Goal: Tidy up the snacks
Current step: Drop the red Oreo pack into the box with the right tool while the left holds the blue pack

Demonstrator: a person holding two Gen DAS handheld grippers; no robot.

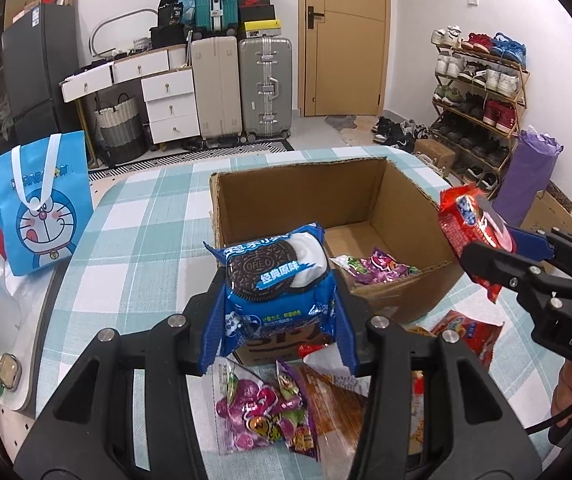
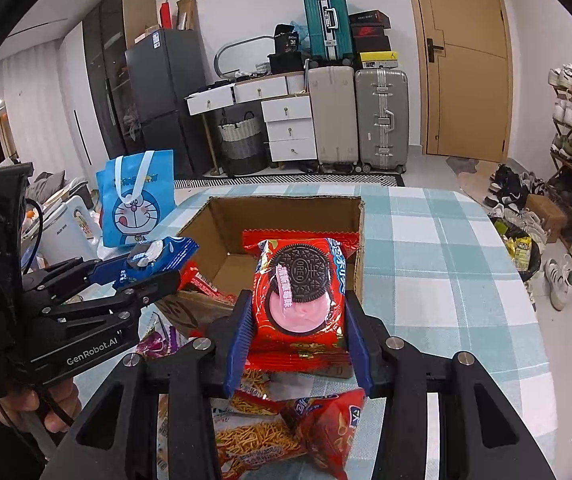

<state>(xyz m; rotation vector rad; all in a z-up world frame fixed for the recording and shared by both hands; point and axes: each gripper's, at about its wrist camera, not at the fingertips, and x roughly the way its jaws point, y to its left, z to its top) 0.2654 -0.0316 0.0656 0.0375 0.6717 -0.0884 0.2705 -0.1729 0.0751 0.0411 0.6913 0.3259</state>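
Your left tool [image 1: 276,300] clamps the blue Oreo pack [image 1: 274,280]; right tool [image 2: 295,316] clamps the red pack [image 2: 299,300]. Both hang before the box [image 1: 305,200]. The tools hide the bench [image 1: 146,216] snacks [image 1: 262,408] partly.

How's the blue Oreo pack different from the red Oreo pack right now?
The blue Oreo pack has a blue wrapper picturing white cream; the red Oreo pack has a red wrapper picturing pink cream. The blue one sits in the left gripper, the red one in the right gripper. Both are clamped upright by blue pads near the cardboard box.
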